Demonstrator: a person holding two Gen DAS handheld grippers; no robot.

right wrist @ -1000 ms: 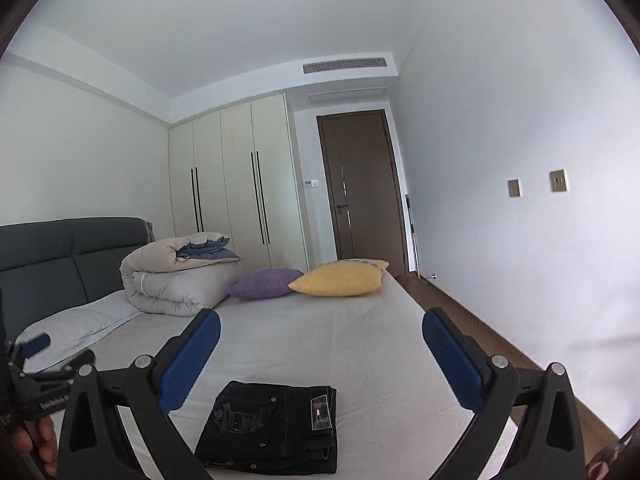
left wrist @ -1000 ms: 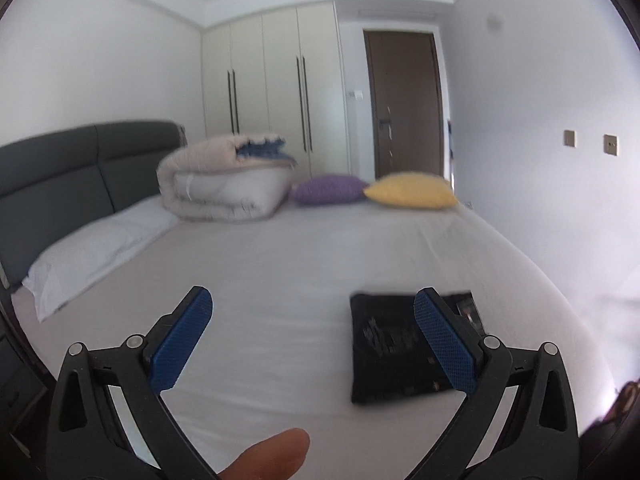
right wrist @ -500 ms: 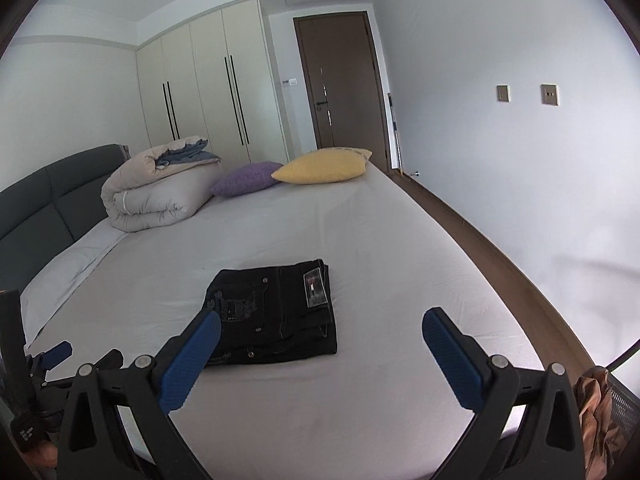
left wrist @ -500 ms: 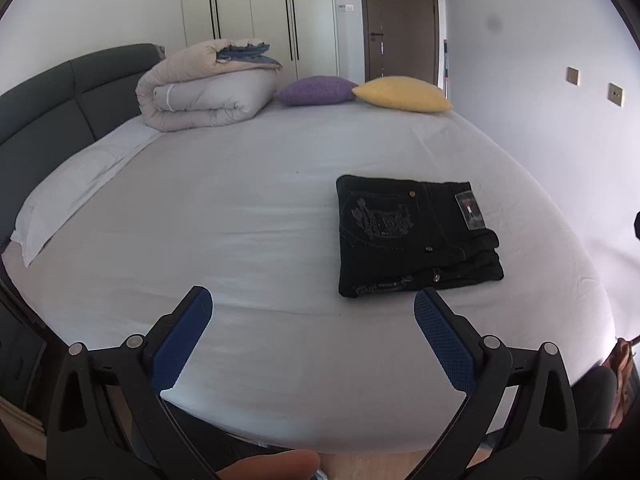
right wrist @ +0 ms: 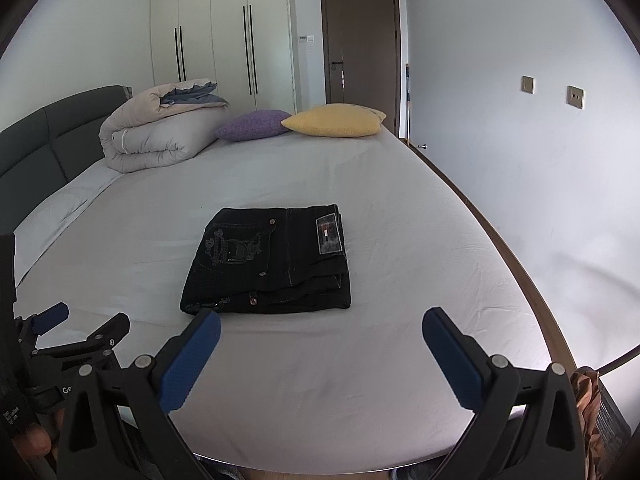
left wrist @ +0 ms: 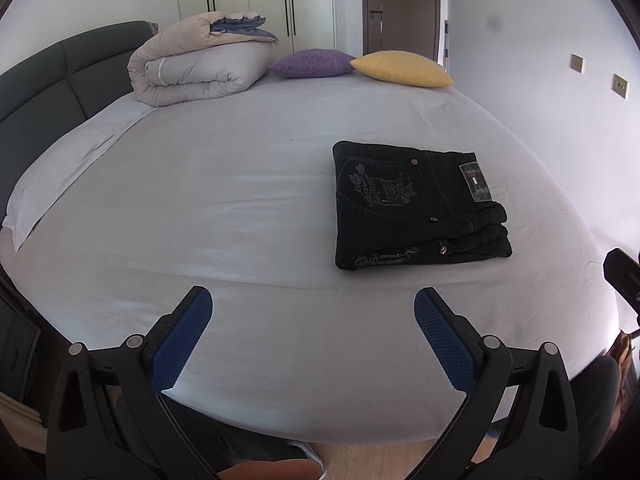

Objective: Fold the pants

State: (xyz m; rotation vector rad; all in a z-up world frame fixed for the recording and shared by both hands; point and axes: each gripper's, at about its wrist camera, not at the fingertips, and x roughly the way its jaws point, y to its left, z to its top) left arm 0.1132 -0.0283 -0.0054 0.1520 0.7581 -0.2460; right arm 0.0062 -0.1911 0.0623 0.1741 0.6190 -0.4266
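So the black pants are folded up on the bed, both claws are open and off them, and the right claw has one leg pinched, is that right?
Not quite. The right claw has nothing pinched: the right wrist view shows it open above bare sheet, short of the black pants. The rest holds: the pants lie folded on the bed, and the left claw is open too.

Black pants [left wrist: 416, 208] [right wrist: 272, 262] are folded into a neat flat rectangle, back pocket embroidery and label facing up, lying on the bed [left wrist: 240, 200] [right wrist: 400, 240] near its foot-end edge.
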